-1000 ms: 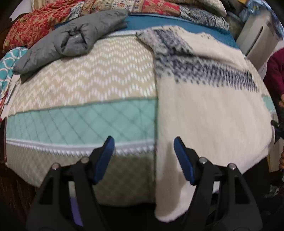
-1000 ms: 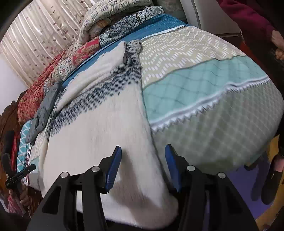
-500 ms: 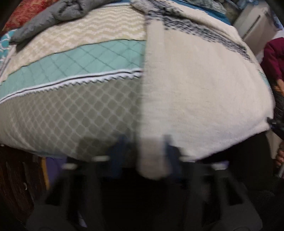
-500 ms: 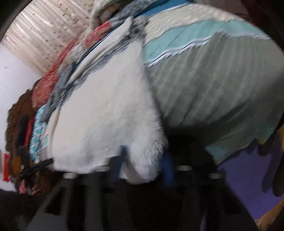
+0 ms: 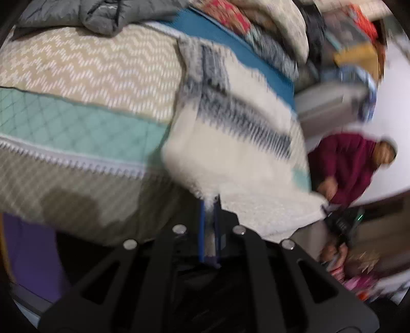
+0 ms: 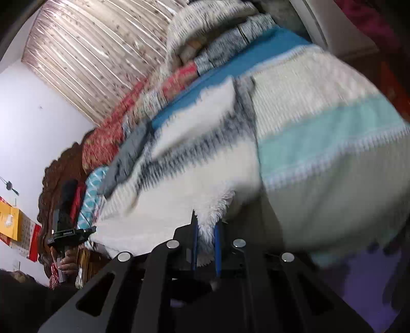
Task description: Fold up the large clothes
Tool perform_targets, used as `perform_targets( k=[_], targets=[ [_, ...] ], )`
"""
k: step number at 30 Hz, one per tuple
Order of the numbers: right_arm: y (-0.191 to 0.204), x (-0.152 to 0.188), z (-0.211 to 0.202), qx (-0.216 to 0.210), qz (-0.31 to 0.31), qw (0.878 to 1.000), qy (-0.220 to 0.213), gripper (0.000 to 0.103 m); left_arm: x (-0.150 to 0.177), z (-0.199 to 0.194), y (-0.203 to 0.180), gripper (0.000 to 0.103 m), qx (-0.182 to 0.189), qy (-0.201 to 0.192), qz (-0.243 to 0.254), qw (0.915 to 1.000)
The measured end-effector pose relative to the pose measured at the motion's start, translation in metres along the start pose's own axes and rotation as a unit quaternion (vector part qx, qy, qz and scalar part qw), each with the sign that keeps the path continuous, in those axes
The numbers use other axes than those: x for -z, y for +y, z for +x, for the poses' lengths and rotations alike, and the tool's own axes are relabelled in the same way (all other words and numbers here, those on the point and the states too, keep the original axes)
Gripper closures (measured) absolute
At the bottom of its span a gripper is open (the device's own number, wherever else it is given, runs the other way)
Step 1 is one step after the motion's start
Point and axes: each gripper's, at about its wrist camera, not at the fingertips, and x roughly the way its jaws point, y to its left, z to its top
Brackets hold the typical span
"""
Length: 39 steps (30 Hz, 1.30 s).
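Both the left gripper and the right gripper have their fingers clamped on the cream sweater's hem (fluffy, blue-banded), lifted off the bed.

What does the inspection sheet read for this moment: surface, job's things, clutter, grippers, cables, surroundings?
Surface: bed with patterned quilt, beige, teal and grey bands.
Job's things: cream fleece sweater with dark patterned band, lying on the quilt, its lower edge lifted.
Clutter: grey padded jacket and stacked quilts at the bed's far end.
Grippers: left gripper shut on the sweater's hem; right gripper shut on the hem too.
Cables: nothing seen.
Surroundings: curtain, carved headboard, person in maroon top.
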Motion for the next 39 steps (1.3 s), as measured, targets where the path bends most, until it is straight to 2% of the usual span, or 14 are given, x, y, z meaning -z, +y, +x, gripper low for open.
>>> perform_targets(
  k=[3,6,9,11,12,13,18,21,23,26,31,34,37,39],
  targets=[
    [0.002,-0.050,0.026,-0.011,0.004,1.000,-0.010,0.103,-0.049,0.010,-0.002,0.097,0.008,-0.011,-0.050,0.9986],
    [-0.007,-0.103,0.072,0.022,0.007,1.000,-0.012,0.103,-0.100,0.038,-0.008,0.092,-0.022,-0.019,-0.079,0.9964],
    [-0.047,-0.143,0.126,0.096,0.068,0.993,-0.004,0.099,-0.147,0.075,0.003,0.057,-0.106,-0.022,-0.095,0.9896],
    [-0.087,-0.150,0.150,0.093,0.144,0.985,0.009,0.099,-0.166,0.098,0.016,0.057,-0.185,-0.016,-0.101,0.9774],
    [-0.099,-0.149,0.152,0.082,0.172,0.982,0.002,0.099,-0.169,0.103,0.022,0.057,-0.199,-0.009,-0.110,0.9738],
    [-0.105,-0.146,0.149,0.071,0.184,0.980,-0.013,0.097,-0.172,0.102,0.028,0.057,-0.184,-0.010,-0.122,0.9753],
    [-0.093,-0.128,0.108,0.048,0.172,0.980,-0.090,0.071,-0.162,0.072,0.020,0.057,-0.169,-0.055,-0.069,0.9817],
    [-0.046,-0.109,0.081,0.023,0.063,0.991,-0.116,0.059,-0.146,0.064,-0.009,0.055,-0.168,-0.072,0.021,0.9829],
    [-0.006,-0.096,0.091,0.017,-0.016,0.997,-0.074,0.059,-0.134,0.073,-0.032,0.045,-0.175,-0.067,0.098,0.9773],
    [0.043,-0.061,0.129,-0.028,-0.075,0.996,0.029,0.060,-0.119,0.094,-0.049,0.045,-0.196,-0.042,0.164,0.9658],
    [0.103,-0.026,0.213,-0.048,-0.133,0.977,0.160,0.066,-0.100,0.084,-0.043,0.045,-0.161,-0.053,0.139,0.9757],
    [0.123,-0.050,0.259,-0.045,-0.151,0.973,0.167,0.066,-0.090,0.072,-0.035,0.045,-0.159,-0.059,0.132,0.9766],
    [0.129,-0.108,0.292,0.025,-0.168,0.982,0.087,0.066,-0.090,0.068,-0.030,0.045,-0.173,-0.063,0.124,0.9750],
    [0.117,-0.139,0.300,0.043,-0.124,0.989,0.067,0.066,-0.093,0.066,-0.030,0.045,-0.174,-0.065,0.118,0.9755]
  ],
)
